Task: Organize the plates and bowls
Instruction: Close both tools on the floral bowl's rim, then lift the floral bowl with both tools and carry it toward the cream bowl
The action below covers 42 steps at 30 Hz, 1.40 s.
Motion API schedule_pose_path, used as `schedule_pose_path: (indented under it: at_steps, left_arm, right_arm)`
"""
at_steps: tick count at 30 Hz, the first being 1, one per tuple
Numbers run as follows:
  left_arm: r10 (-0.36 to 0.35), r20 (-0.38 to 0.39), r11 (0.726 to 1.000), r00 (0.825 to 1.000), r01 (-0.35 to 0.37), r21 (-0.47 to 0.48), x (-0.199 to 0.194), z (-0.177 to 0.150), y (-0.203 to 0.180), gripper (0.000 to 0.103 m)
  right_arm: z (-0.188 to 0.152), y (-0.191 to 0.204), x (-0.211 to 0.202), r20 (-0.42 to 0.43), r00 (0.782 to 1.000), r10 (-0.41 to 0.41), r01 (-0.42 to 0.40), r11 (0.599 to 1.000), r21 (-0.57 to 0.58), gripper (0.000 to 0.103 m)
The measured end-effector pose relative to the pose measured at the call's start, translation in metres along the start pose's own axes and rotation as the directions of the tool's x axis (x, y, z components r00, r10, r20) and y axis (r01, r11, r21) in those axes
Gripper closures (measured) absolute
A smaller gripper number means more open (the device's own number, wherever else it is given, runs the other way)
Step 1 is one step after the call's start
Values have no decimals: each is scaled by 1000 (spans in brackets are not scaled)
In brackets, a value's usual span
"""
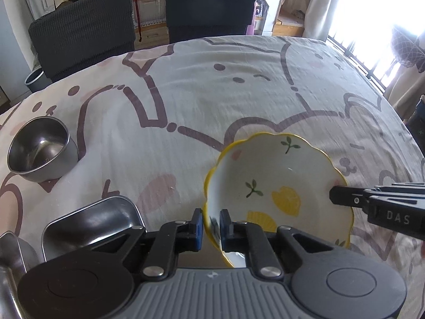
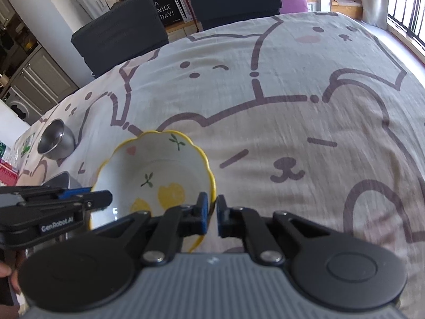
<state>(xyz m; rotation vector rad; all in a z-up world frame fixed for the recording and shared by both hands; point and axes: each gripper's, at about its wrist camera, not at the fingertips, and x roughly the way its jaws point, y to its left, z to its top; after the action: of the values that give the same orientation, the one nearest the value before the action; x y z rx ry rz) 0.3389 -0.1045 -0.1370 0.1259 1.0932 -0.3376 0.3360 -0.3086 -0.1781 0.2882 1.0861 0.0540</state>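
Observation:
A white ceramic bowl [image 1: 279, 186] with a wavy yellow rim and lemon prints is held between both grippers above the cloth-covered table. My left gripper [image 1: 211, 226] is shut on the bowl's left rim. My right gripper [image 2: 211, 214] is shut on the bowl's right rim [image 2: 211, 183]; it shows in the left wrist view [image 1: 372, 202] at the bowl's far side. The bowl [image 2: 154, 175] looks tilted slightly. A round steel bowl [image 1: 39, 151] stands on the cloth at the far left, also seen in the right wrist view [image 2: 55, 139].
A rectangular steel tray [image 1: 87, 223] lies left of the left gripper, with another steel dish [image 1: 10, 260] at the frame's left edge. Two dark chairs [image 1: 82, 26] stand behind the table. The cartoon-print tablecloth [image 1: 212, 93] covers the table. A window with bars [image 2: 406, 5] is at the right.

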Motion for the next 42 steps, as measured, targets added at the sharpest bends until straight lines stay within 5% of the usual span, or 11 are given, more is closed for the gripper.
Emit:
schedule_pose_path:
  at_steps: [14, 24, 42]
  left_arm:
    - [3, 10, 1000, 1000, -3, 21, 10, -8, -4, 86]
    - [-15, 59, 997, 998, 20, -80, 2, -10, 5, 91]
    - [10, 263, 988, 965, 31, -153, -123, -44, 20, 94]
  right_arm:
    - [4, 1, 22, -20, 1000, -7, 7, 1000, -16, 92]
    - [2, 5, 25, -34, 999, -19, 17, 999, -30, 91]
    - [-15, 37, -73, 138, 981, 135, -128, 990, -61, 93]
